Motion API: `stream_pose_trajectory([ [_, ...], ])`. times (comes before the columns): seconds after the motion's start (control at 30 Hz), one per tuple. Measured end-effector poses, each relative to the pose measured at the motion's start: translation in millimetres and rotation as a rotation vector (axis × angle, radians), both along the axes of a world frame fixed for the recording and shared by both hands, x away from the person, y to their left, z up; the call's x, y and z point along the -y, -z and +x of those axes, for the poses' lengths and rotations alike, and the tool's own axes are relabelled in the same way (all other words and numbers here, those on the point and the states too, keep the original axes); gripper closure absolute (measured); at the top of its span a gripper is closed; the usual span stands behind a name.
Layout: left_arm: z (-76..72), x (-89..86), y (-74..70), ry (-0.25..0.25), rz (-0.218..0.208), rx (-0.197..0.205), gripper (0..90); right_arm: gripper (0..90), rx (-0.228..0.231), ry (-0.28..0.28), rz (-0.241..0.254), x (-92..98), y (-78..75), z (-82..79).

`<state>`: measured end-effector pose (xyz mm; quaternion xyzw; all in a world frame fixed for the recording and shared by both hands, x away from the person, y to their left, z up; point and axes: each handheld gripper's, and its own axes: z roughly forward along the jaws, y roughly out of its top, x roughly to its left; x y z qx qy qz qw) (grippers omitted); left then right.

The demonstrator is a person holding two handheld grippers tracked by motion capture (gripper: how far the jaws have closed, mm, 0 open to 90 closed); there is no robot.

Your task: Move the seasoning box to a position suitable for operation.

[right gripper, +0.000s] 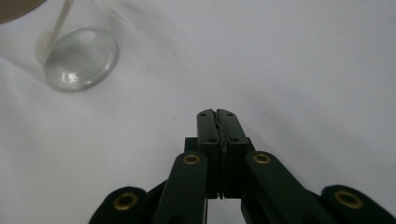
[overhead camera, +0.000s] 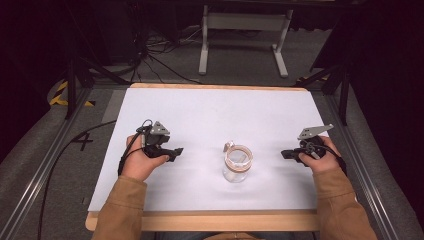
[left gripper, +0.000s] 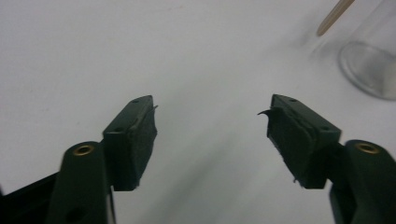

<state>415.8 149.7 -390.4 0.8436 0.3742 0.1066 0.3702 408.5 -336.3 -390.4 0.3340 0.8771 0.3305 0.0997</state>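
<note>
We look down on a white table (overhead camera: 210,115) with a pale wooden edge along its near side. A person's two forearms in tan sleeves (overhead camera: 120,207) come in from the bottom, each hand holding a black two-jaw gripper low over the table.

The left gripper (overhead camera: 175,151) sits at the left of the table, pointing toward the middle. In the left gripper view, we see its jaws spread wide apart, with bare white table between them and nothing held.

The right gripper (overhead camera: 284,154) sits at the right, pointing inward toward the middle. In the right gripper view, we see its jaws pressed together, pad against pad, with nothing between them.

Between the two grippers, near the table's front centre and well apart from both, stands a clear glass jar (overhead camera: 236,167), upright, with a pale tan ring around its open mouth. A thin pale stick (right gripper: 60,25) rests inside it; we think it leans against the wall, though the glass blurs it. A small pale piece (overhead camera: 229,145) sits at the jar's far rim; we cannot tell what it is.

Beyond the table we see dark floor, cables (overhead camera: 160,60) and a grey metal stand (overhead camera: 245,22).
</note>
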Motion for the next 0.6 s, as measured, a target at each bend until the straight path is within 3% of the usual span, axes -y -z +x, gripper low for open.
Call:
stream_pose_trajectory([
  [0.03, -0.6, 1.3, -4.1, -0.003, -0.002, -0.027, 41.1, 90.0, 0.005, -0.001, -0.002, 0.1, 0.1, -0.2],
  [0.07, -2.0, 2.9, -7.1, -0.006, 0.011, 0.002, 45.2, 90.0, 0.005, -0.001, 0.001, -0.1, 0.0, -0.8],
  [0.1, -3.0, 4.4, -9.9, 0.004, 0.048, 0.061, 45.1, 90.0, 0.008, 0.000, -0.002, -0.2, -0.1, -1.3],
  [0.13, -4.5, 6.3, -11.9, 0.006, 0.059, 0.074, 47.8, 90.0, 0.007, -0.001, -0.002, -0.8, 0.3, -2.3],
  [0.17, -6.4, 10.1, -17.7, 0.054, 0.048, 0.101, 49.7, 90.0, 0.009, -0.003, -0.003, -1.2, 0.7, -2.8],
  [0.3, -7.0, 17.7, -27.1, 0.066, 0.036, 0.108, 52.8, 90.0, 0.004, -0.002, -0.003, -1.3, 1.9, -6.1],
  [0.43, -4.3, 33.6, -41.5, 0.134, -0.063, 0.117, 58.3, 90.0, 0.012, 0.007, 0.009, 4.5, 1.5, -15.3],
  [0.6, -0.2, 50.5, -46.2, 0.172, -0.097, 0.128, 62.3, 90.0, 0.019, 0.019, 0.021, 11.0, -0.1, -24.7],
])
